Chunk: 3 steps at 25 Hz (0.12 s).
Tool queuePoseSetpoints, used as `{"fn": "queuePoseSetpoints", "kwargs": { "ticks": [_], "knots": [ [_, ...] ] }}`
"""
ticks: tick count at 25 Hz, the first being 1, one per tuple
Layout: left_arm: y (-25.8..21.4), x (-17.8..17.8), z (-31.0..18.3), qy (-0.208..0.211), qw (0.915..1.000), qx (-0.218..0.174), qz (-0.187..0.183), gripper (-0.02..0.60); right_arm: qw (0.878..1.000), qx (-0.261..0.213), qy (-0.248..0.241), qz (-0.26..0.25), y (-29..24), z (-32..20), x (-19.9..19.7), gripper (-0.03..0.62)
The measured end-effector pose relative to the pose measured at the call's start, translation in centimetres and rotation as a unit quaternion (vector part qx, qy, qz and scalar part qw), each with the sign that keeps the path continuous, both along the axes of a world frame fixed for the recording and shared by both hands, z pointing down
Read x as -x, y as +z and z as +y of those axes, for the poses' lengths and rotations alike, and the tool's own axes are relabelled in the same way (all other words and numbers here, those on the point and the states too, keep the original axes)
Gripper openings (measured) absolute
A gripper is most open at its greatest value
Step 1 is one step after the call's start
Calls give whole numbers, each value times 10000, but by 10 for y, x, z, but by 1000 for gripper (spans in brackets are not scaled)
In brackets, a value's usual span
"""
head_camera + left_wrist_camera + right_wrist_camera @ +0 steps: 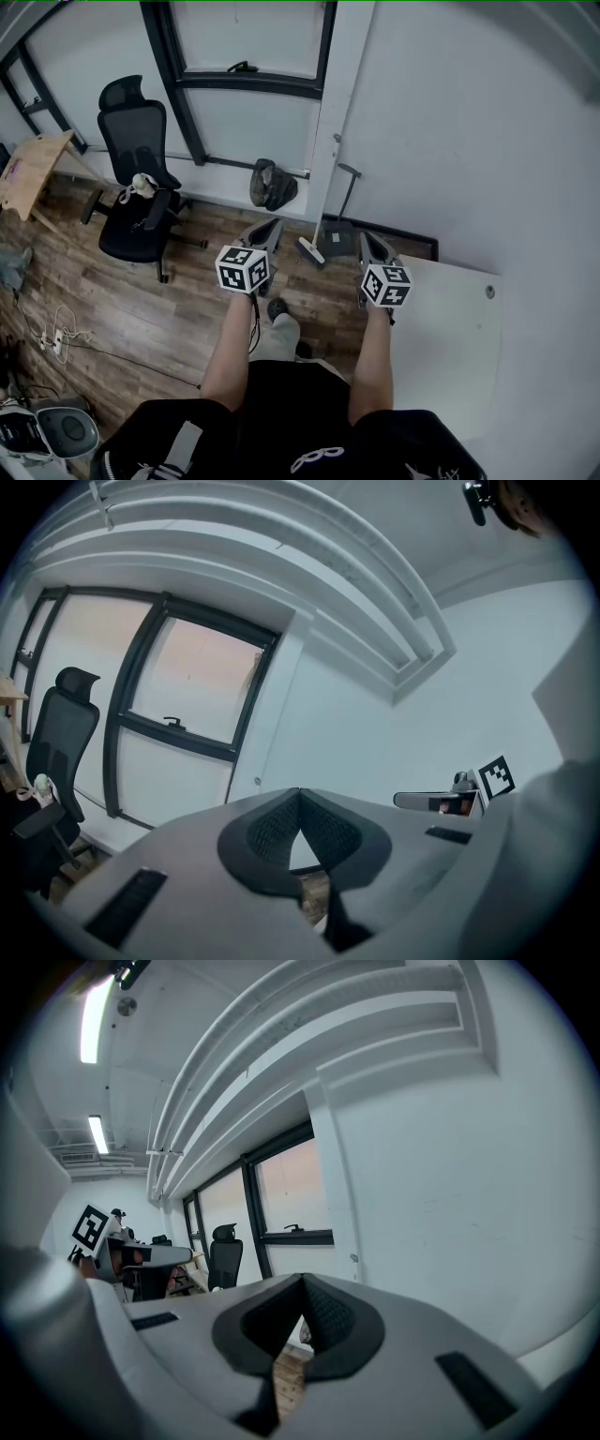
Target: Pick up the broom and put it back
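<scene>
The broom stands on the wooden floor against the white pillar, its pale head low and its light handle hard to tell from the wall. Beside it a dark dustpan stands with a long handle. In the head view my left gripper is held just left of the broom head and my right gripper just right of the dustpan, both above the floor. The left gripper is shut with nothing between its pads. So is the right gripper. Neither touches the broom.
A black office chair stands at the left below the window. A dark bag lies by the window frame. A white table is at my right, a wooden desk at far left, and cables trail on the floor.
</scene>
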State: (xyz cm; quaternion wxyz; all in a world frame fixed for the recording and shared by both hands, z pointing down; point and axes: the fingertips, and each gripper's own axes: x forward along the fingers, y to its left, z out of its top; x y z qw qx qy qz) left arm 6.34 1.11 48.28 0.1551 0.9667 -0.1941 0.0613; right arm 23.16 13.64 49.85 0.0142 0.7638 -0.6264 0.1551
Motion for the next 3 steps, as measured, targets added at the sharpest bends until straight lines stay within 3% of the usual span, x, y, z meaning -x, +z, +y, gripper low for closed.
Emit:
{"fn": "queuePoseSetpoints", "kwargs": {
  "ticks": [3],
  "knots": [
    [2, -1, 2, 1, 10000, 1, -6, 21, 10000, 25, -35, 14, 3, 1, 1, 25]
  ]
}}
